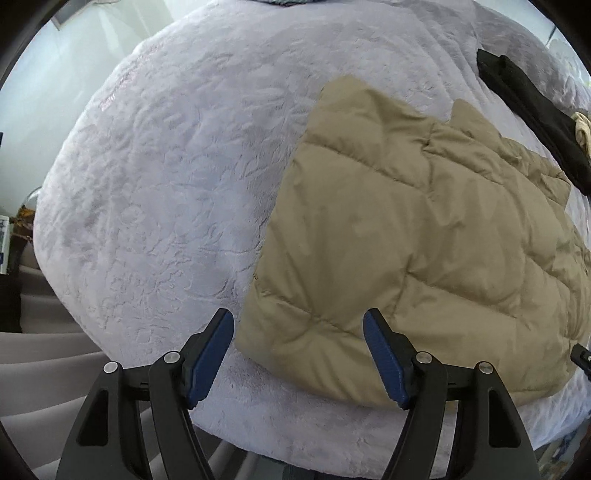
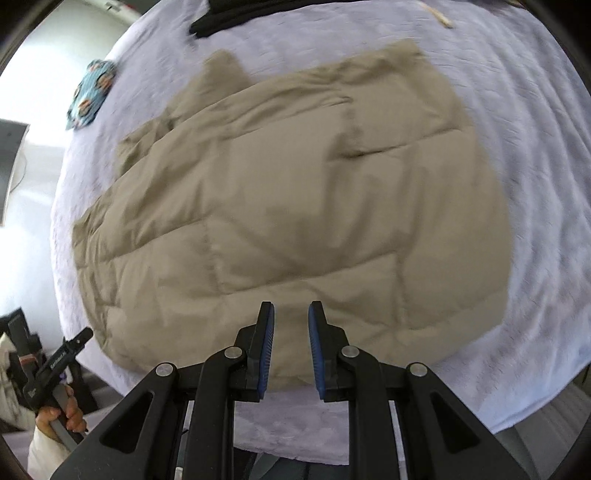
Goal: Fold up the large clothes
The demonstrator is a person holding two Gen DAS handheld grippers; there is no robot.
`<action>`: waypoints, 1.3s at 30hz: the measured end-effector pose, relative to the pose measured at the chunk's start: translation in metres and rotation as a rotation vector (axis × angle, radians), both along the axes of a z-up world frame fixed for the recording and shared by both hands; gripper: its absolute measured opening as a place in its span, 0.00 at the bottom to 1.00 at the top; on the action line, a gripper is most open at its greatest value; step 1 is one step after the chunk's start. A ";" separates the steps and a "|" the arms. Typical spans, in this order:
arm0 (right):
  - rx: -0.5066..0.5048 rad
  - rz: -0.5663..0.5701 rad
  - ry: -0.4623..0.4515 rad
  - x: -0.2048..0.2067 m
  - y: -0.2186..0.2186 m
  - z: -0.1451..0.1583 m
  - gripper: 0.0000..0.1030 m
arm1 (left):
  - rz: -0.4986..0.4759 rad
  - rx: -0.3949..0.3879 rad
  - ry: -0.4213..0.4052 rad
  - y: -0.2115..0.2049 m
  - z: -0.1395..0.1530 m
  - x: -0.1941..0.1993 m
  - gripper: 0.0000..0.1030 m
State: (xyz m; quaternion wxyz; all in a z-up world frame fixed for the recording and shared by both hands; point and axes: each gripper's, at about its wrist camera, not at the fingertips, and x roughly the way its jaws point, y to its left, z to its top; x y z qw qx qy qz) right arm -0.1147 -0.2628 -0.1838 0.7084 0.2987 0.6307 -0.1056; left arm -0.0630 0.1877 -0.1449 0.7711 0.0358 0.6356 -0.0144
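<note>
A tan quilted jacket (image 1: 424, 236) (image 2: 295, 199) lies folded flat on a pale lavender plush bed cover (image 1: 166, 184) (image 2: 535, 147). My left gripper (image 1: 298, 317) hangs open and wide above the jacket's near left corner, and its blue pads (image 1: 210, 358) touch nothing. It also shows at the lower left of the right wrist view as the left gripper (image 2: 70, 350), held by a hand (image 2: 62, 413) off the bed's edge. My right gripper (image 2: 291, 308) hovers over the jacket's near hem with a narrow gap between its fingers and nothing in it.
A black garment (image 1: 532, 107) (image 2: 236, 14) lies on the bed beyond the jacket. A blue patterned cloth (image 2: 88, 94) sits at the bed's far left edge in the right wrist view. A cream item (image 1: 583, 133) lies by the black garment. The bed's near edge drops off below both grippers.
</note>
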 end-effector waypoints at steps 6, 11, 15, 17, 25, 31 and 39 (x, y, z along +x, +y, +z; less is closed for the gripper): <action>-0.006 -0.002 -0.016 0.001 0.013 0.001 0.27 | -0.027 -0.016 0.015 0.001 -0.004 0.001 0.72; -0.019 -0.047 -0.009 0.006 0.035 -0.007 0.38 | -0.113 -0.032 0.009 0.003 -0.011 0.013 1.00; -0.013 -0.099 -0.012 0.006 0.061 -0.010 0.38 | -0.199 -0.044 0.024 0.007 -0.016 0.023 1.00; -0.016 -0.114 -0.010 0.008 0.079 -0.012 0.38 | -0.232 -0.057 0.026 0.012 -0.018 0.029 1.00; -0.013 -0.125 -0.004 0.022 0.132 -0.015 0.60 | -0.314 -0.097 0.036 0.029 -0.026 0.046 1.00; 0.008 -0.104 -0.001 0.031 0.155 -0.015 0.77 | -0.313 -0.117 0.034 0.039 -0.029 0.050 1.00; 0.047 -0.057 -0.044 0.045 0.167 -0.015 1.00 | -0.275 -0.123 0.048 0.045 -0.038 0.045 1.00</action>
